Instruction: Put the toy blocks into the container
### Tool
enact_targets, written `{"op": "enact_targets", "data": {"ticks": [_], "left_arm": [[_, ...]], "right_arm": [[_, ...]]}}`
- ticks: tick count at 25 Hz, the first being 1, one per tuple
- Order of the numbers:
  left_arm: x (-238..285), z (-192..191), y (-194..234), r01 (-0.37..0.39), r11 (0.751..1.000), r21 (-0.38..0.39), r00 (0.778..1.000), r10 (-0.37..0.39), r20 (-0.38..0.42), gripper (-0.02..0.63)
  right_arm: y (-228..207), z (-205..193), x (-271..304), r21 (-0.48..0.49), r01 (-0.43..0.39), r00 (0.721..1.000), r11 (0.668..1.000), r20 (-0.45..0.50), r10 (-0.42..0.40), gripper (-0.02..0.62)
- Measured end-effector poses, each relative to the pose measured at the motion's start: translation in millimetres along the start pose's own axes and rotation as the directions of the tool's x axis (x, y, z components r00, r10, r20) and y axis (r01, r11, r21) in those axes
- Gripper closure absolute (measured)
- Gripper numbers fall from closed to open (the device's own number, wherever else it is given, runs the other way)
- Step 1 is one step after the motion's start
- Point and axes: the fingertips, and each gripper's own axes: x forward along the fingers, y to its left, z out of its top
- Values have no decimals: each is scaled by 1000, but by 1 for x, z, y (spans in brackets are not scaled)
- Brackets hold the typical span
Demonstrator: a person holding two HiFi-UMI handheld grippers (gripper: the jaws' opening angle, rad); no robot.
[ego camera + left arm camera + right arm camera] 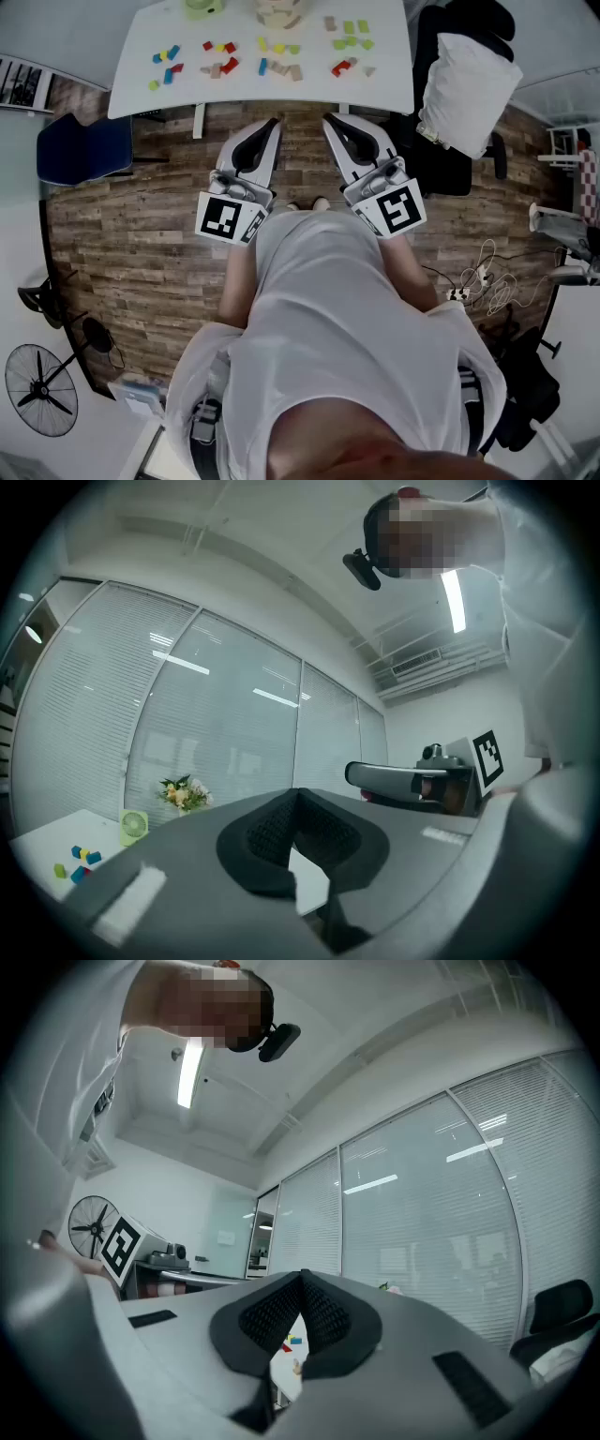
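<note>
Head view shows the toy blocks [229,66] scattered across the white counter [398,89], well ahead of both grippers and untouched. They look small, light, rigid and smooth, so they are best pinched across flat opposite faces. The left gripper [273,123] and right gripper [327,119] are both closed on nothing, near the person's body.

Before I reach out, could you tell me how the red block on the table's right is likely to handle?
The red block looks small and flat-sided: probably light, stiff, unlikely to roll. Lying flat on the smooth white table, it would likely slide when pushed.
</note>
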Motion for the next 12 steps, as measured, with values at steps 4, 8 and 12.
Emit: {"op": "enact_targets", "data": {"ticks": [4, 8, 12], "left_arm": [[3, -6, -7, -7, 1000, -4, 1000, 7, -13, 607], [6, -10, -9, -22, 1000, 5, 999, 22, -37, 607], [3, -18, -8, -50, 999, 21, 996, 52, -67, 607]], "right_arm": [[-4, -4, -9, 3, -1, 1000, 1000, -3, 1, 597], [-20, -5, -19, 53, 26, 999, 998, 24, -27, 595], [-37, -22, -29, 76, 38, 999, 996, -13, -37, 594]]}}
